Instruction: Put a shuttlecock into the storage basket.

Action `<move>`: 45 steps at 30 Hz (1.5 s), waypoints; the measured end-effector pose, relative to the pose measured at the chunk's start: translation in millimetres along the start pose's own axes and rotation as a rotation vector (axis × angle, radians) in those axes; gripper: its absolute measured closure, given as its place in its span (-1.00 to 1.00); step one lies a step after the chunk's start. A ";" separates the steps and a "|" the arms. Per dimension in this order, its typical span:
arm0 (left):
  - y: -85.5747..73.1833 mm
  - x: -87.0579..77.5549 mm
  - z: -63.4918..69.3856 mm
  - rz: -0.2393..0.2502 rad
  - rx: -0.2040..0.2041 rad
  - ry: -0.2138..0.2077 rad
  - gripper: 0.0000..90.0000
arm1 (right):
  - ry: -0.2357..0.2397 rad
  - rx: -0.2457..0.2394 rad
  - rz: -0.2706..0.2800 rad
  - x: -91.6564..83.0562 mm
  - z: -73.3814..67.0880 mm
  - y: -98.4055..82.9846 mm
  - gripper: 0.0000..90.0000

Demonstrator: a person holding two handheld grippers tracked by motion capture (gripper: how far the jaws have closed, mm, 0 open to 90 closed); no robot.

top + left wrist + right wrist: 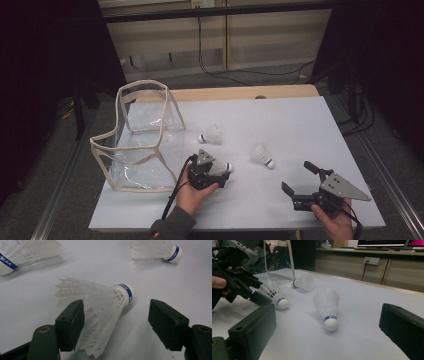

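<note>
The nearest shuttlecock [105, 312] lies on its side between the jaws of the left gripper [116, 322], its long axis running from the flared skirt near the camera up and away to the rounded white cork, which points toward the upper right of the left gripper view. A blue band circles the cork's base. The skirt is a white, lattice-like plastic mesh, ribbed and cone-shaped, with a jagged rim. One jaw's flat black pad sits against the edge of the skirt; the other pad stands clear of the cork, with bare table between, so the jaws are partly open with nothing clamped.

In the high view this shuttlecock [222, 167] sits right at the left gripper [212, 175] tips, cork pointing right. A second shuttlecock [262, 156] lies between the two grippers, and a third shuttlecock [211, 135] lies beyond the left gripper, beside a clear plastic bag [142, 140] with cream fabric edging.

The right gripper [297, 182] rests well apart to the right, its jaws wide apart and empty, on the smooth pale grey table [300, 125].
</note>
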State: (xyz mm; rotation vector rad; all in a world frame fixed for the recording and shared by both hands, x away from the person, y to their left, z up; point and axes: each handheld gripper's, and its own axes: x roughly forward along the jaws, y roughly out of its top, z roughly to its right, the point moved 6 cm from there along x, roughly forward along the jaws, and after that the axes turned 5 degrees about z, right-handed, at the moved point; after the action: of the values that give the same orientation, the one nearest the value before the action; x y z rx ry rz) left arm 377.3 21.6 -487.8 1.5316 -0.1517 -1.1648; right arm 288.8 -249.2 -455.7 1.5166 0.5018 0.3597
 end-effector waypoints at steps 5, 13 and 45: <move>0.0 -0.1 -1.3 0.003 0.030 0.001 -0.22 | -0.001 -0.002 0.002 0.0 0.1 0.2 -0.98; -0.1 0.1 0.6 0.008 0.054 -0.009 -0.11 | 0.001 -0.002 0.002 0.0 -0.4 0.3 -0.98; -4.6 4.1 2.0 -0.001 -0.034 -0.072 0.49 | 0.001 -0.003 0.003 -1.1 -0.1 0.4 -0.97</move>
State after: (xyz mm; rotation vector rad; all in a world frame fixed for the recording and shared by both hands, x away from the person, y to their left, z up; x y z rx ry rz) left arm 375.7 19.1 -493.6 1.4609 -0.1786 -1.2187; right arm 287.9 -249.7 -455.2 1.5143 0.4997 0.3632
